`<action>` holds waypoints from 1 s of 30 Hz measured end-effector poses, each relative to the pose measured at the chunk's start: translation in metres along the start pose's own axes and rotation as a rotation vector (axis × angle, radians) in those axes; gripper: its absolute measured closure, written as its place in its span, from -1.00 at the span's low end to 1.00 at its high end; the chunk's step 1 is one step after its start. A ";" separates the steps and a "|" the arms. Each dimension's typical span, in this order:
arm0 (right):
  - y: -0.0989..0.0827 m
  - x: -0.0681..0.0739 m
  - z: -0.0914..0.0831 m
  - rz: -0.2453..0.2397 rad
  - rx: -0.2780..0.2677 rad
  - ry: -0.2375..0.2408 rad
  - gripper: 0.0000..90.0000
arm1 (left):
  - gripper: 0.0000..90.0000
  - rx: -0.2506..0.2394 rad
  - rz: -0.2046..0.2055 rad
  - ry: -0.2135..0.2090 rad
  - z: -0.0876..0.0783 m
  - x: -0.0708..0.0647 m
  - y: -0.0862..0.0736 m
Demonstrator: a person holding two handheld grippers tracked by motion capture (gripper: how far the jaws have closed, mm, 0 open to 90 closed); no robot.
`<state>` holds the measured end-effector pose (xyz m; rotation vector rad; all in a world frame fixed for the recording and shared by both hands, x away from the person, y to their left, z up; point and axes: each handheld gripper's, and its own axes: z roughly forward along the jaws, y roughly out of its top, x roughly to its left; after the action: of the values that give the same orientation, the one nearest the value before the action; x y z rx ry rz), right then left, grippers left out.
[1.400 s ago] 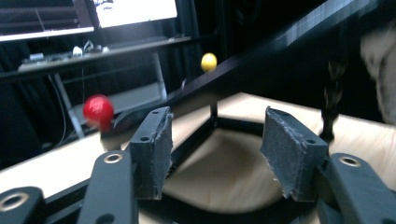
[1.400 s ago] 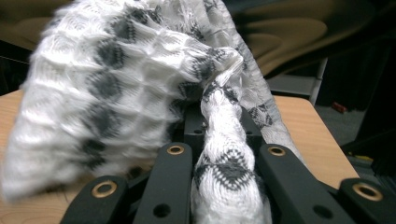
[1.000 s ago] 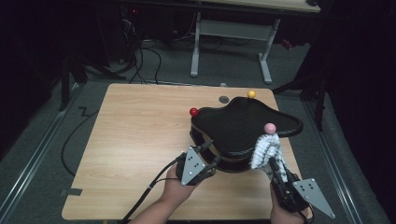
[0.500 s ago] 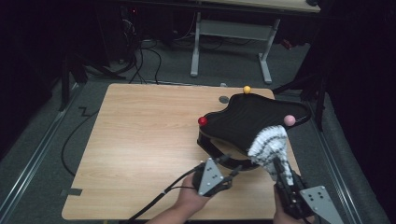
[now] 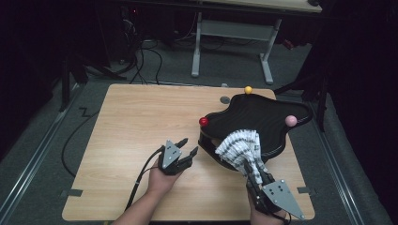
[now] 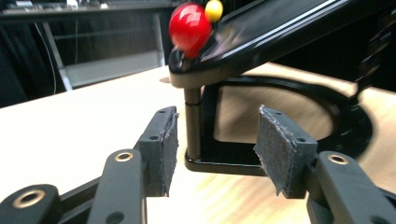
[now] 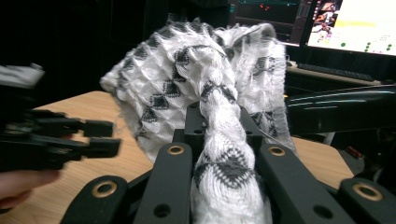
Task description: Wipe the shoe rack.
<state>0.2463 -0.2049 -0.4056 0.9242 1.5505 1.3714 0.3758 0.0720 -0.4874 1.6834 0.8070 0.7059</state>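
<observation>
A black wavy-topped stand (image 5: 263,117) sits at the table's right, with a red ball (image 5: 203,121), a yellow ball (image 5: 248,89) and a pink ball (image 5: 291,120) on its rim. My left gripper (image 5: 188,145) lies low on the table just left of the stand's base, open. Its jaws have just been opening and nothing is between them. In the left gripper view its pads (image 6: 170,140) flank the stand's post (image 6: 192,121) from a short way off, below the red ball (image 6: 189,25). My right gripper (image 5: 253,171) is shut on a white-and-black patterned cloth (image 5: 239,147), which bunches above its jaws (image 7: 187,70).
The wooden table (image 5: 136,122) has free room on its left half. A small dark disc (image 5: 225,100) lies by the stand's far side. Beyond the table are a desk frame (image 5: 234,33) and floor cables. Lit monitors (image 7: 355,23) are visible in the right gripper view.
The stand shifted and turned a little to the right. The left gripper then drew back left from its base with wider jaws. The right gripper carried the cloth leftward.
</observation>
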 end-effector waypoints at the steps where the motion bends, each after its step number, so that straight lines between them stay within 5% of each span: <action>1: 0.000 -0.002 -0.002 0.003 -0.002 -0.006 0.79 | 0.06 0.016 -0.009 0.003 0.008 0.002 0.000; 5: -0.001 -0.007 -0.006 0.010 -0.013 -0.012 0.79 | 0.04 0.070 -0.057 0.000 0.036 0.009 -0.002; 8: -0.001 -0.010 -0.009 0.011 -0.021 -0.016 0.79 | 0.02 0.083 -0.056 -0.010 0.051 0.008 0.002; 12: 0.000 -0.014 -0.011 0.018 -0.030 -0.026 0.79 | 0.18 0.063 -0.070 -0.012 0.063 0.005 0.009; 15: -0.001 -0.017 -0.013 0.020 -0.034 -0.037 0.79 | 0.49 0.059 -0.047 0.015 0.065 -0.002 0.008; 16: -0.001 -0.018 -0.013 0.019 -0.036 -0.045 0.79 | 0.66 0.058 -0.057 -0.001 0.064 -0.002 0.008; 21: -0.005 -0.029 -0.016 0.029 -0.045 -0.080 0.79 | 0.66 0.061 -0.016 -0.017 0.050 -0.014 0.006; 30: -0.008 -0.051 -0.021 0.057 -0.062 -0.140 0.79 | 0.64 0.063 0.073 -0.069 -0.012 -0.045 -0.009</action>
<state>0.2453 -0.2603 -0.4061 1.0113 1.3792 1.3570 0.3385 0.0445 -0.4962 1.7922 0.7292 0.6743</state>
